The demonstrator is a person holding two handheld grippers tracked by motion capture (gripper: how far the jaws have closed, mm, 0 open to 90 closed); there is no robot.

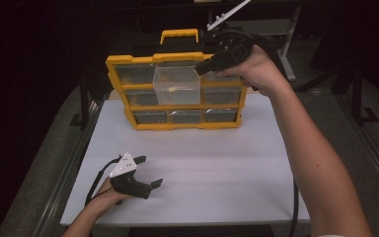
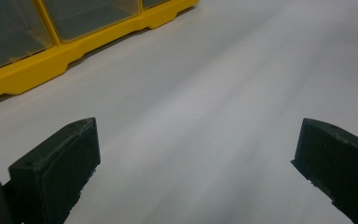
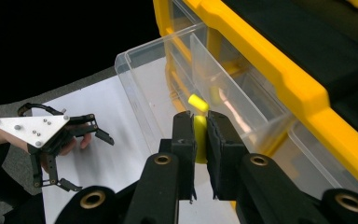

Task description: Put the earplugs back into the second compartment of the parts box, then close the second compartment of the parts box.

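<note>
- Right gripper (image 3: 200, 135), raised at the top right of the yellow organiser in the high view, has its jaws clamped on a small yellow piece (image 3: 199, 140); its own view shows the two black pads pressing the piece from both sides, with just a narrow yellow strip visible between them, so the piece's full shape cannot be made out.
- Left gripper (image 1: 148, 172) sits low at the near left of the white table (image 1: 217, 168), jaws standing wide apart with nothing between them; its own view shows bare table surface between the two pads (image 2: 56, 163).
- White table carries the organiser at its far edge; the near edge and the person's left forearm are cut off by the bottom of the high view.
- Yellow organiser (image 1: 177, 123) stands upright with a black-and-yellow handle on top; its closed drawers look dark and their contents cannot be told.
- Clear drawer (image 1: 176, 85), from the top row's middle, is pulled out toward the person; the right hand (image 1: 256, 69) and gripper cover the drawer next to it on the right.
- Inside the clear drawer a second small yellow bit (image 3: 198, 103) shows just beyond the held piece; through the clear walls, blurred yellow reflections make it hard to say how many bits lie there.
- Held yellow piece hangs over the open drawer's near wall, above its inside.
</note>
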